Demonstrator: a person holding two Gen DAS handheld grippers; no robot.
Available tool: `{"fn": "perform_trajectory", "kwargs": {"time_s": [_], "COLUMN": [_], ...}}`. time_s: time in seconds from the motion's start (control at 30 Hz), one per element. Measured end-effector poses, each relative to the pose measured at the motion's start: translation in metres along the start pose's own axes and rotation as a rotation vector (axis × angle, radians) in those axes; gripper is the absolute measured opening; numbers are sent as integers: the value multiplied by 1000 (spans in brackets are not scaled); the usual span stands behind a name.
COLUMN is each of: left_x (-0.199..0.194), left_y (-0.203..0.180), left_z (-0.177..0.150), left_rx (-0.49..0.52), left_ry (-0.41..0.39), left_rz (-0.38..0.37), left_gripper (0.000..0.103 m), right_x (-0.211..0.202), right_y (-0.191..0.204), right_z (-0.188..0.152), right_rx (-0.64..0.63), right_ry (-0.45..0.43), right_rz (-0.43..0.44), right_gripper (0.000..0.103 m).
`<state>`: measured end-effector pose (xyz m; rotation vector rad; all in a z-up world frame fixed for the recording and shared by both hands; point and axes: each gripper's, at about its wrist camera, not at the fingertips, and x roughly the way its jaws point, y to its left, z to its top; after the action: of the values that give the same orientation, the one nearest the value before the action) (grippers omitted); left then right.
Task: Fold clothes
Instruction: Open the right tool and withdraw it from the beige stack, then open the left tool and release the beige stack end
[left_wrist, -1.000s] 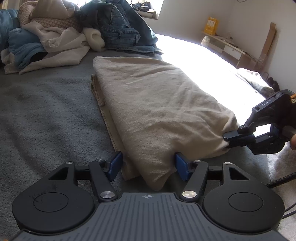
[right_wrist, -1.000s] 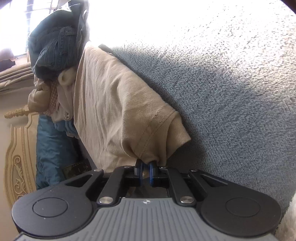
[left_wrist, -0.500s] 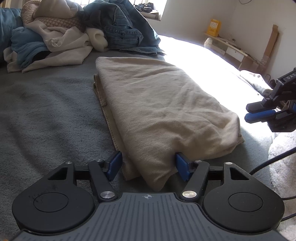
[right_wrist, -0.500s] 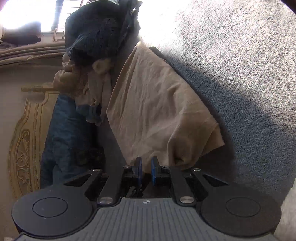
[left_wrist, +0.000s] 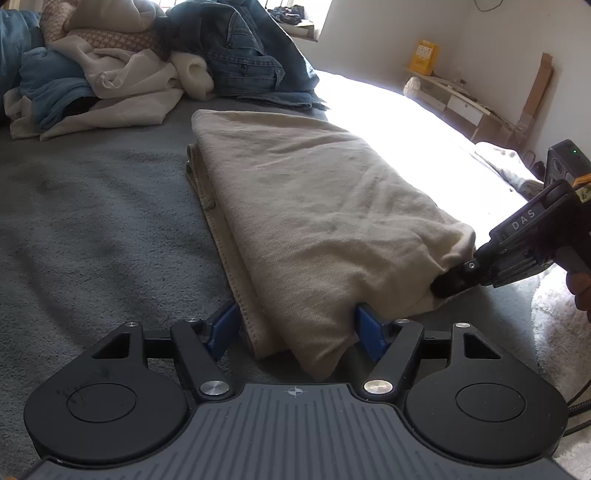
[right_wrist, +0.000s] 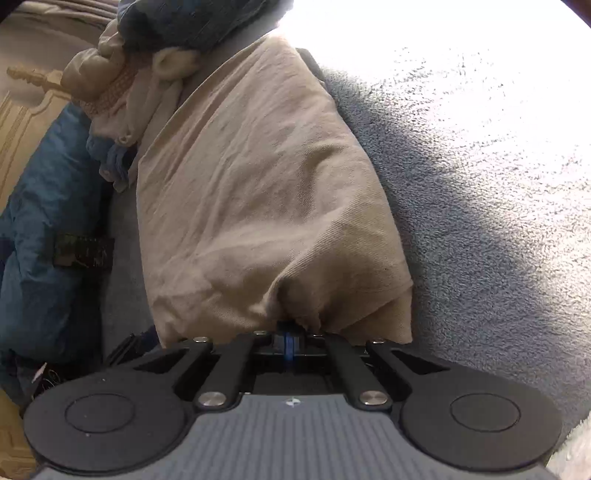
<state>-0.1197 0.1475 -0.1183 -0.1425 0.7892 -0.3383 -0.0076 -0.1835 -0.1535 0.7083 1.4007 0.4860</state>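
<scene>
One folded beige garment (left_wrist: 317, 221) is lying lengthwise on the grey blanket (left_wrist: 92, 229) of the bed, its stitched long edge running from about 6 o'clock up toward 11 o'clock in the left wrist view. Bare blanket is stretching wide at 9 o'clock of it — open room on that side — and a sunlit strip is lying clear at 2 o'clock. At 11 o'clock one heap of unfolded clothes (left_wrist: 110, 74) is sitting, with dark blue jeans (left_wrist: 240, 55) piled against it at 12 o'clock, just beyond the garment's far end.

Two tongs are showing. The left tongs (left_wrist: 297, 330) are standing spread wide, their blue pads straddling the garment's near corner; the cloth is lying between them, seemingly brushing the right pad, not squeezed. The right tongs (right_wrist: 290, 341) are pressed together and pinching a bunched fold of the garment's near edge (right_wrist: 295, 317) — in the left wrist view they are reaching in from 3 o'clock, with fingertips (left_wrist: 580, 288) of one hand showing behind them.
</scene>
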Motion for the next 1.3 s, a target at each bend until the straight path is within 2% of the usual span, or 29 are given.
{"fn": "perform_trajectory", "kwargs": {"time_s": [0.1, 0.17, 0.33, 0.4, 0.47, 0.6, 0.8, 0.97, 1.07, 1.13, 1.23, 1.3], "left_x": [0, 0, -3, -6, -12, -33, -66, -40, -15, 1, 22, 34], "left_y": [0, 0, -4, -6, -9, -8, 0, -5, -15, -20, -29, -32], "left_z": [0, 1, 4, 6, 6, 6, 33, 69, 83, 88, 87, 81], "left_rx": [-3, -3, 15, 18, 22, 7, -70, -72, -53, -30, 17, 40], "left_ry": [1, 4, 15, 21, 24, 21, -88, -140, -120, -96, -42, 2], "left_rz": [2, 6, 28, 42, 57, 97, 132, 66, 53, 55, 83, 107], "left_gripper": [71, 72, 72, 72, 71, 71, 71, 71, 70, 70, 69, 69], "right_x": [-1, -6, -41, -54, -66, -90, -98, -74, -55, -39, -19, -7], "right_y": [-25, -34, -31, -29, -26, -22, 16, 71, 92, 98, 93, 88], "right_z": [0, -2, 2, 5, 9, 17, 30, 34, 33, 30, 22, 20], "right_rx": [213, 303, 255, 225, 192, 125, -125, -408, -535, -605, -664, -689], "right_ry": [19, 23, -36, -65, -100, -168, -260, -265, -281, -311, -341, -317], "right_rz": [99, 144, 162, 166, 166, 167, 108, 39, -19, -97, -173, -217], "right_gripper": [0, 0, 5, 12, 14, 15, 15, 15, 15, 15, 15, 15]}}
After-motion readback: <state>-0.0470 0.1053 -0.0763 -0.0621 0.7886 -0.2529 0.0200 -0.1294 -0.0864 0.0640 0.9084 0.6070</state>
